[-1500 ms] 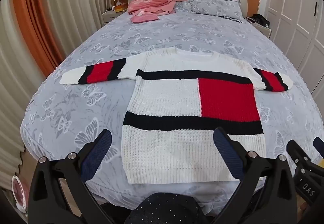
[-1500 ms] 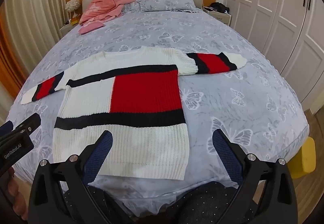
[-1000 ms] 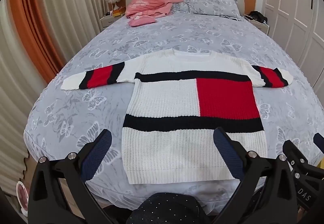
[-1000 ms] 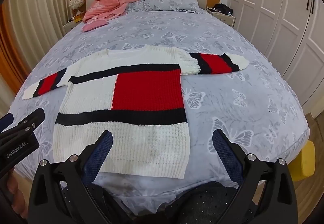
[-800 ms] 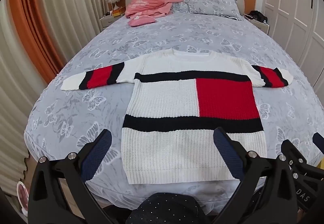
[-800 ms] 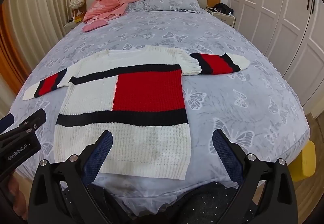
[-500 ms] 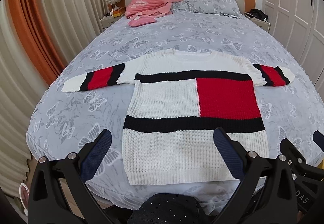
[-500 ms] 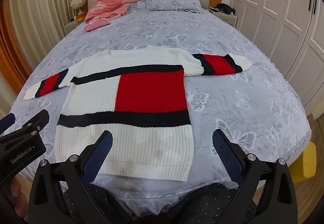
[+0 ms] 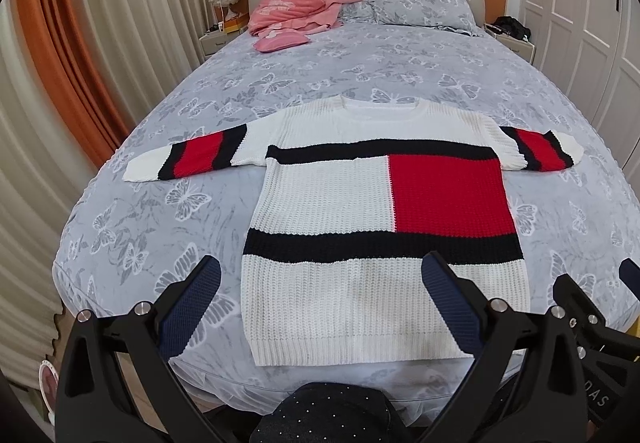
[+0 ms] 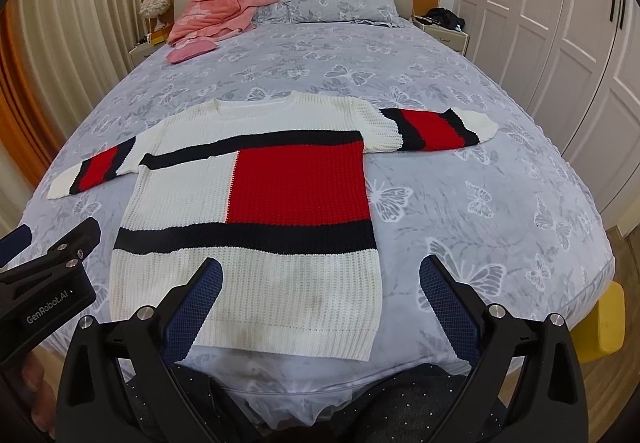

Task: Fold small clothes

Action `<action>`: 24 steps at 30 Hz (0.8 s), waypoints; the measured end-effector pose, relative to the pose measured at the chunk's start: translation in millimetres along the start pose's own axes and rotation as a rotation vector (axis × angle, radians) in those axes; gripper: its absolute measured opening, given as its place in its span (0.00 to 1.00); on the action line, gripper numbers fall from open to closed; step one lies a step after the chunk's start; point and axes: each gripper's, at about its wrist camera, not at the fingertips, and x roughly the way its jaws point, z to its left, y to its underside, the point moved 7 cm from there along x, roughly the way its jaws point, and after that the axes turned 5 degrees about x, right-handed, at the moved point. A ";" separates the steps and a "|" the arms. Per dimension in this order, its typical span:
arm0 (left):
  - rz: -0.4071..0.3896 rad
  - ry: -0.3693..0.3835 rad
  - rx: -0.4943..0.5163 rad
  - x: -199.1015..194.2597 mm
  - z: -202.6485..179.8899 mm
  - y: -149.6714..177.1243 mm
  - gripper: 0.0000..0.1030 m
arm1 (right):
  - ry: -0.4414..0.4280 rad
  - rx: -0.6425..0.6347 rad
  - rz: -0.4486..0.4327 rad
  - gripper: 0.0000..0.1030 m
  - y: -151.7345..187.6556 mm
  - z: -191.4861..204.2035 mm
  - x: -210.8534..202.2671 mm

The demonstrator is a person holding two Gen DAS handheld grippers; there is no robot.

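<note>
- The chunky white knit sweater with navy bands and a red block (image 9: 380,219) lies flat, face up, on the near half of the grey butterfly-print bed cover (image 9: 280,83). Its hem is at the near edge and its neckline points to the far headboard.
- Both sleeves are stretched straight out: the left striped sleeve (image 9: 188,159) reaches toward the left edge of the bed, and the right striped sleeve (image 10: 436,129) reaches toward the right.
- The body's long axis runs near to far, and the sleeves form a cross line left to right. No fold has been made yet.
- The left gripper (image 9: 320,303) hovers above the hem with its jaws spread wide, holding nothing. Its left finger (image 9: 188,307) sits over bare cover just left of the hem.
- The right gripper (image 10: 320,303) also has its jaws spread and empty. It is centred near the hem's right corner, with its right finger (image 10: 448,307) over bare cover.
- The sweater lies ahead of both pairs of jaws. The left gripper seems nearer the left sleeve and the right gripper nearer the right sleeve, so each sleeve probably suits its own side.
- A crumpled pink garment (image 9: 296,7) lies at the far left by the pillows, well apart from the sweater.
</note>
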 end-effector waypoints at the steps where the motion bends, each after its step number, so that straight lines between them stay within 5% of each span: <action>1: -0.001 -0.001 0.000 -0.4 -1.1 0.2 0.95 | -0.001 -0.001 -0.001 0.95 0.1 -0.2 -0.1; 24: -0.002 -0.001 0.004 -4.5 1.2 3.8 0.95 | -0.011 0.002 -0.006 0.95 -8.5 3.6 -2.5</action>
